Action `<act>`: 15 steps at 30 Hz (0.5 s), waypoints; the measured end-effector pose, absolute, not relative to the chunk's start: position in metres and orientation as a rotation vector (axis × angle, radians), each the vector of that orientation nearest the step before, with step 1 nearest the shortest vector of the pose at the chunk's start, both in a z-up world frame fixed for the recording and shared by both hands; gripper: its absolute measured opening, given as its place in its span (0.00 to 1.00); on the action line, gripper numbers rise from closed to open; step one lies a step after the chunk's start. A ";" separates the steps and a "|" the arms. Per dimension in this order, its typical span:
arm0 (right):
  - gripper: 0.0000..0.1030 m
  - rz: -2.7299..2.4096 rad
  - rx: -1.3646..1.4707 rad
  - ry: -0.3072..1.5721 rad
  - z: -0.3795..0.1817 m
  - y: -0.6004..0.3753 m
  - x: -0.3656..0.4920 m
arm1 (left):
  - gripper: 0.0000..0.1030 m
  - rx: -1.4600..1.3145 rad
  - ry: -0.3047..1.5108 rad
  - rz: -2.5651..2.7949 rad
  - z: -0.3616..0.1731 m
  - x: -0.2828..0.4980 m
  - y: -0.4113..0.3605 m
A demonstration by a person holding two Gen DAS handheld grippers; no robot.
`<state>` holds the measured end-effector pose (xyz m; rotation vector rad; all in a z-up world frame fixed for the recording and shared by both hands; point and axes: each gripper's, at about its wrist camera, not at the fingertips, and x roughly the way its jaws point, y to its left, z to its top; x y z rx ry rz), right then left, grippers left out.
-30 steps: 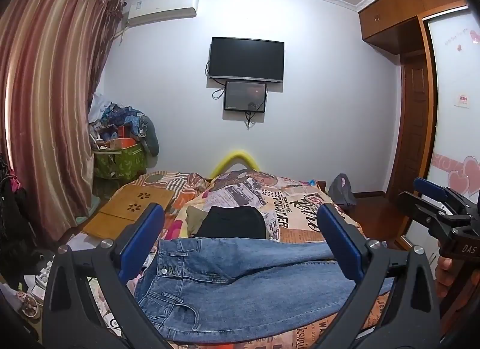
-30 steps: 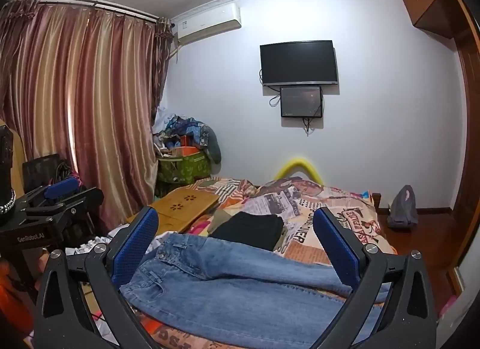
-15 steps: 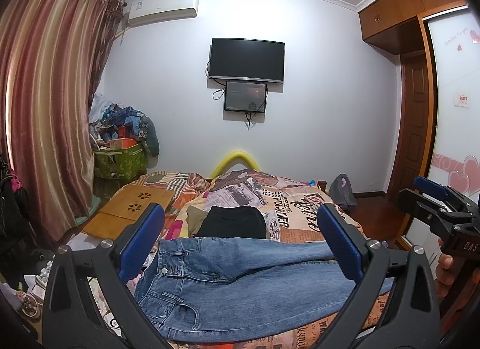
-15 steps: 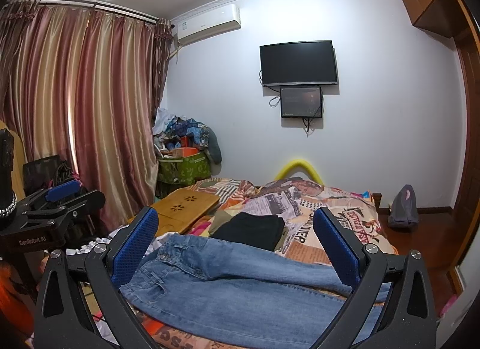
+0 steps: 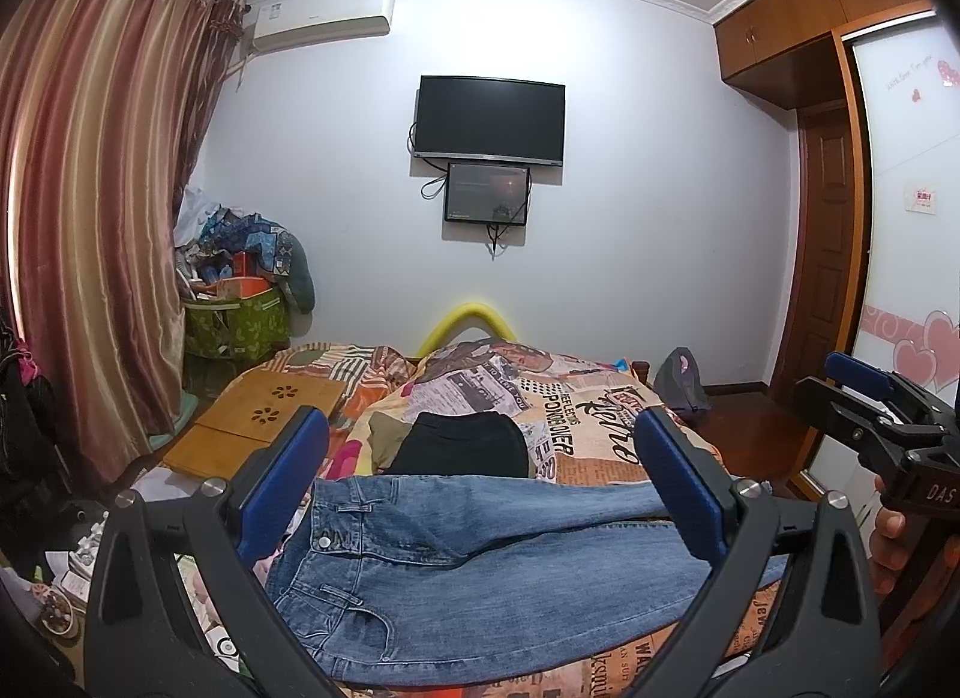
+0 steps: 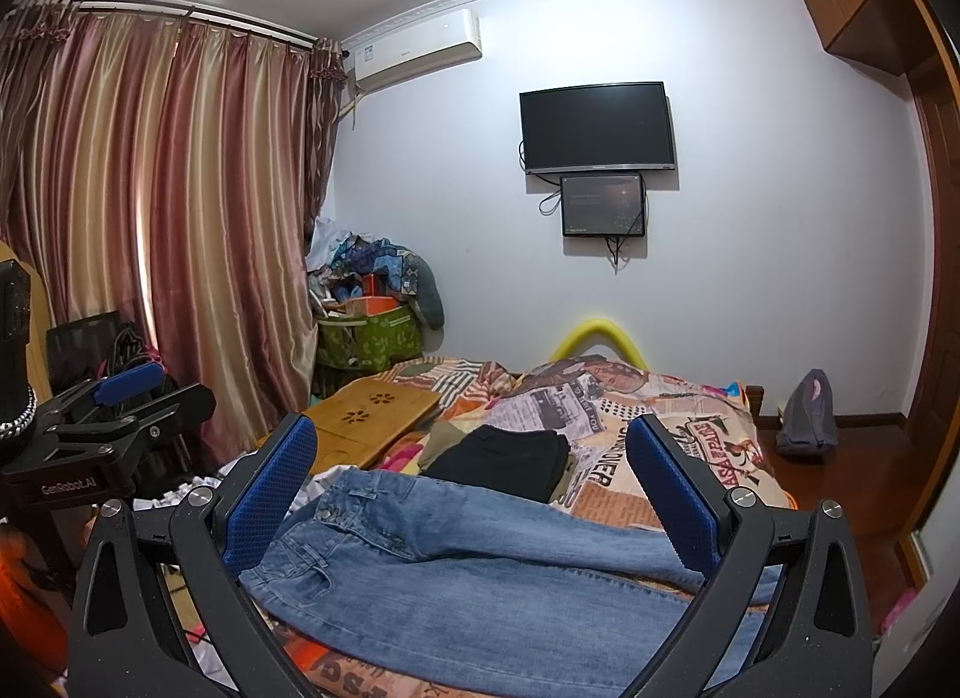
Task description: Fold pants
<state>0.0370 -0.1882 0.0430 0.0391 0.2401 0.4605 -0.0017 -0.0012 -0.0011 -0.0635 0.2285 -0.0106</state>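
the bed covered by a patchwork newsprint-pattern quilt (image 5: 576, 416) fills the lower field. across its near edge lie the blue denim pants (image 5: 480, 554), spread flat, waistband toward my left, legs running right, the upper leg crossing slightly over the lower. behind them, apart, sits a folded black garment (image 5: 462, 446). a bamboo lap tray with flower cut-outs (image 5: 264, 416) rests at the far left of the bed. my left gripper (image 5: 480, 494) hovers above the pants, jaws spread wide, holding nothing. my right gripper (image 6: 474, 488) does the same, also spread and empty. folding has not begun, in my judgement. risk: a shallow pinch on thick denim could take one layer only, so the fold drags crooked; the overlapped legs could bunch; a grab near the edge could pull the pants off the bed
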 end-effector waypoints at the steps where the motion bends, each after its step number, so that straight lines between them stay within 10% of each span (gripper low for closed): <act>1: 1.00 0.460 0.040 0.240 0.043 -0.188 0.037 | 1.00 -0.064 0.228 -0.010 -0.001 -0.001 -0.001; 15: 1.00 0.459 0.047 0.240 0.044 -0.190 0.036 | 1.00 -0.062 0.227 -0.011 -0.002 0.000 -0.003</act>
